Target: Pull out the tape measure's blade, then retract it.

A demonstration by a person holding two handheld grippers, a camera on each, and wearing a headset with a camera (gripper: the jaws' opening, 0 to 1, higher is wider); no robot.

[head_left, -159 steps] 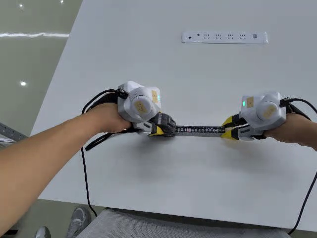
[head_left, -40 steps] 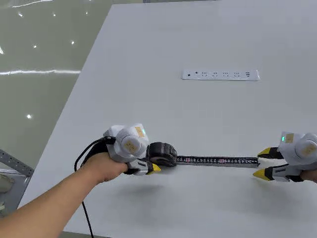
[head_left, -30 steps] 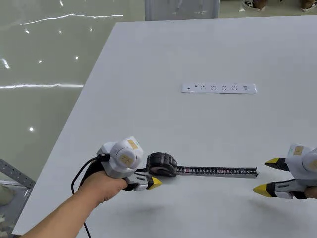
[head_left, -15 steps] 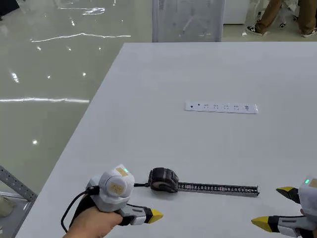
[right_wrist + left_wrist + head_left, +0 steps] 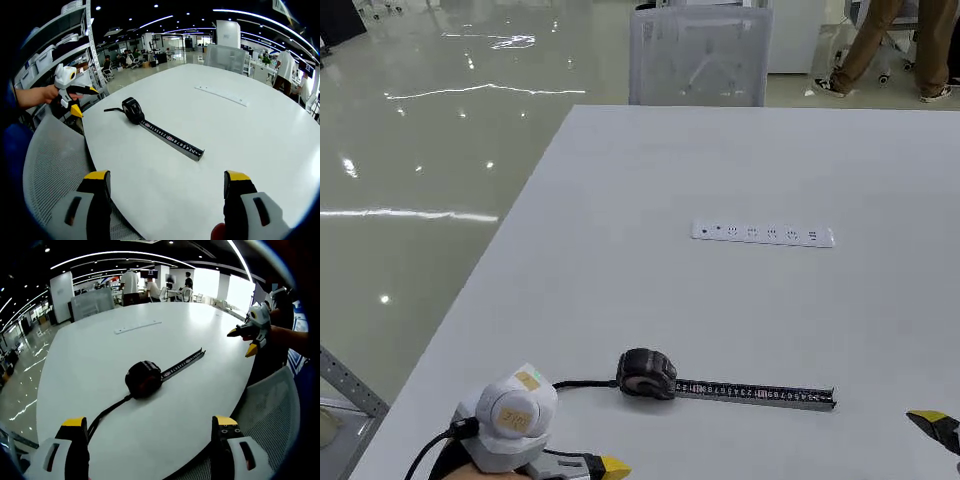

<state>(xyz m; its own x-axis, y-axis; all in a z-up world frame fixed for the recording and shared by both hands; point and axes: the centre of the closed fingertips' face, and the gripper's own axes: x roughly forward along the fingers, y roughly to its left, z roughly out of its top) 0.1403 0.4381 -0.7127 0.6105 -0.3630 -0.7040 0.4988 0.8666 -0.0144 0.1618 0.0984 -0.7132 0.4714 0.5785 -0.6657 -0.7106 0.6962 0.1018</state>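
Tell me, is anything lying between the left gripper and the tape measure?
Nothing visible. Bare table separates the open left gripper from the tape measure; only its own black strap trails toward the gripper.

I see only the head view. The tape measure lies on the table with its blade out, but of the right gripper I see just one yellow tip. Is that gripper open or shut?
Observer: Open. In the right gripper view the right gripper has its jaws wide apart and nothing between them.
Operator: And the left one, does it hold the tape measure?
Observer: No. The left gripper view shows the left gripper open as well. The tape measure lies ahead of it, apart from both jaws, with bare table between them.
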